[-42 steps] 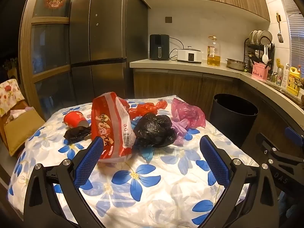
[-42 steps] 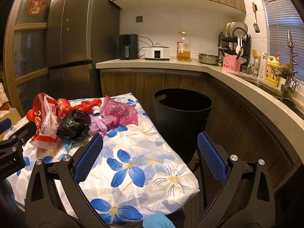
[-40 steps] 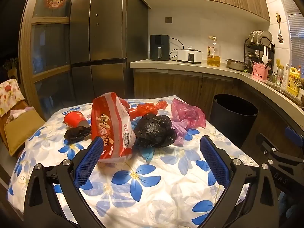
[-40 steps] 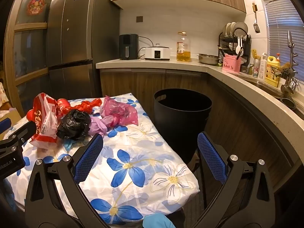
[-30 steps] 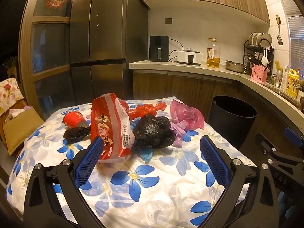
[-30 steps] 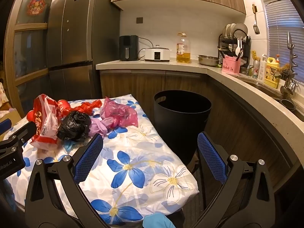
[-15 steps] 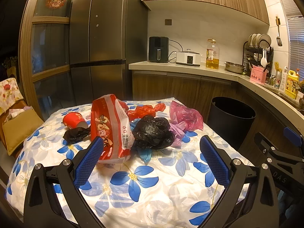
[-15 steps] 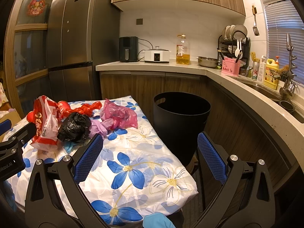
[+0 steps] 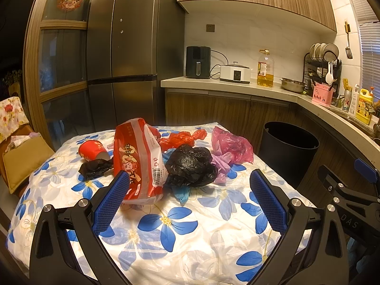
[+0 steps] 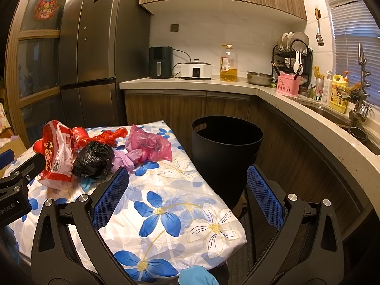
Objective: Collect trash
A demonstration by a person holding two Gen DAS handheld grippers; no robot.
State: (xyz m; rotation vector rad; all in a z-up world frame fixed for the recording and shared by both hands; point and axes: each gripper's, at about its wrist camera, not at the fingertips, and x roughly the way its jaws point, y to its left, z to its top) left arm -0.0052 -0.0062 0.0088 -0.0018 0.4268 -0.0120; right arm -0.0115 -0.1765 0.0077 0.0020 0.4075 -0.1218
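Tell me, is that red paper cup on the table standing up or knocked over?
Knocked over. The red cup lies on its side on the flowered tablecloth, its open mouth facing sideways.

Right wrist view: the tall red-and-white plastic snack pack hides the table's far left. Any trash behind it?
Observer: Yes. A small crumpled black plastic bag lies just left of the red-and-white plastic snack pack.
Operator: Anything else?
Observer: A red paper cup lies on its side behind that bag.
Operator: Left jaws?
Observer: The left gripper has its jaws wide open, holding nothing.
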